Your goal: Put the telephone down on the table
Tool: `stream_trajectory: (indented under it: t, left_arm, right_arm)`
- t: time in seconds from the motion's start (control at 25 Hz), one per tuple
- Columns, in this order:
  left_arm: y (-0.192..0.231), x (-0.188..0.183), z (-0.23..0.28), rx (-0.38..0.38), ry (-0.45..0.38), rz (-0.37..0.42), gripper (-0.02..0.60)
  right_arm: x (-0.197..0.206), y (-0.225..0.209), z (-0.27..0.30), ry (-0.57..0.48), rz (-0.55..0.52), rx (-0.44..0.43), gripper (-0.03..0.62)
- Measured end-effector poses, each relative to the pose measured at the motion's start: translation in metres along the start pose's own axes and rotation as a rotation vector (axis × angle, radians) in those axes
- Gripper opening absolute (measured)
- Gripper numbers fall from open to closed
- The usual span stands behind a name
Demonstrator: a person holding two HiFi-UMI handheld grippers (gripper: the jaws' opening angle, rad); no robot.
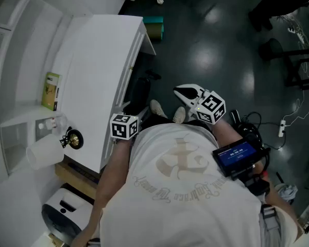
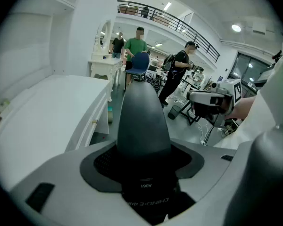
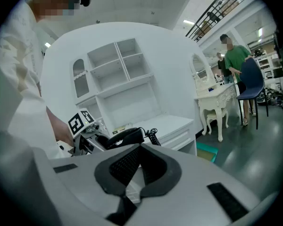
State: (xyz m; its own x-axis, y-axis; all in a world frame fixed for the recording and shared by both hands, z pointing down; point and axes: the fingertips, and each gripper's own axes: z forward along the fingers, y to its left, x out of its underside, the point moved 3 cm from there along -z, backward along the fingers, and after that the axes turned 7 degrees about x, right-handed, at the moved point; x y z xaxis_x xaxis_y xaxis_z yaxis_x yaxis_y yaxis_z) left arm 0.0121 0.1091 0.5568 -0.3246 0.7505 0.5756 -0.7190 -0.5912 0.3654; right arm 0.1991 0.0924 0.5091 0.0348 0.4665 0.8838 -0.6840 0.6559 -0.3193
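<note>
At the front edge of the white worktop [image 1: 100,60]: left tool [image 2: 142,171] is pinching the black telephone [image 2: 141,119] handset across its body, one pad on each flank, with one end pointing away along the jaws. The right gripper view agrees. The handset is roughly level, with the coiled cord [image 3: 153,136] at one end, and it is in the air, close to my body and not touching any surface. In the head view the handset is hidden under the left marker cube, so I cannot tell whether it is over the worktop yet.

Right tool [image 3: 136,168]: jaws pressed together, nothing between them. It is held out over the dark floor [image 1: 221,50], well apart from the worktop.

Worktop, head view: green box [image 1: 51,90] at the left side, and a small black and gold item [image 1: 72,138] by the near corner, identity unclear. The middle is broad and bare.

Step in hand (my judgement): carry across and set down; the placement is not yet done.

Notes for doing it well:
- Bring the left tool over the bare middle, clear of the box and the black and gold item.
- Hold the handset level and lower it until it bears along its length rather than one end first. The curved body may rock.
- Mind the cord, which could catch on the worktop edge or tug the handset sideways.
- Spread the jaws only once the weight is on the surface, then back out along the jaw line so a pad does not drag it.
- The right tool is not needed and should be kept out of the way.
</note>
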Motion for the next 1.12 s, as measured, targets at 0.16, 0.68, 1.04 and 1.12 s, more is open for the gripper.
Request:
stream_trajectory:
  t: [0.16,0.68,1.04,1.12]
  left_arm:
    - [0.002,-0.001,-0.004,-0.002,-0.005,0.003,0.276]
    - [0.006,0.008,-0.025,0.043,-0.029,0.020,0.276]
    - [0.032,0.001,-0.043,0.051,-0.046,0.055,0.276]
    - [0.039,0.003,-0.048,0.052,-0.044,0.056,0.276]
  right_arm:
    - [-0.006,0.002,0.002,-0.017,0.002,0.003,0.015]
    - [0.000,0.029,0.014,-0.006,0.005,0.031,0.015]
    - [-0.011,0.041,0.037,-0.014,0.002,0.075,0.015]
    - [-0.013,0.045,0.044,-0.012,0.001,0.080,0.015]
